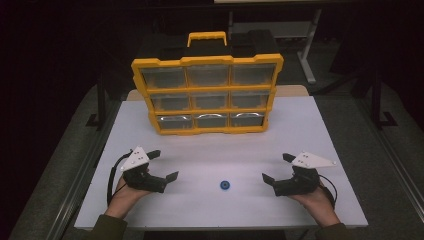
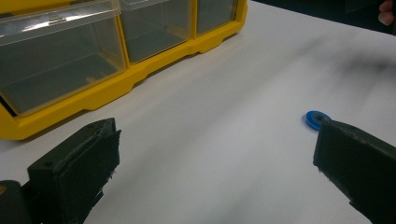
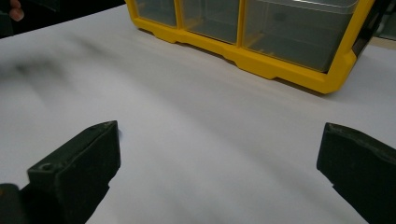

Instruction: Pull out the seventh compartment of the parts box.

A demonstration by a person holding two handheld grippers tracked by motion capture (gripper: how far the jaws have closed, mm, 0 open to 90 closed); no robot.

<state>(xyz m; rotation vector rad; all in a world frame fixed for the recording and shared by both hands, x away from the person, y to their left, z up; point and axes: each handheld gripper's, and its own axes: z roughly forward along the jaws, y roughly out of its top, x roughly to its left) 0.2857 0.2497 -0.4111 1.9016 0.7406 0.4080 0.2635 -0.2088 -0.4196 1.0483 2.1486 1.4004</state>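
Nearest the camera, at the table's near edge, two hands hold the grippers, one toward each near corner. On the left, the left gripper rests low on the white table, its jaws spread wide with nothing between them and aimed toward the middle. In the left gripper view the two black jaws stand far apart, and the small blue ring lies on the bare surface just past the tip of one jaw, not touching it that I can tell.

From the high view, the blue ring lies flat between the two grippers, close to the near edge and well apart from both. Behind it, toward the far edge, stands a yellow organizer case with clear drawers in three rows and a carry handle on top.

On the right, the right gripper mirrors the other, jaws spread and empty, pointing inward.
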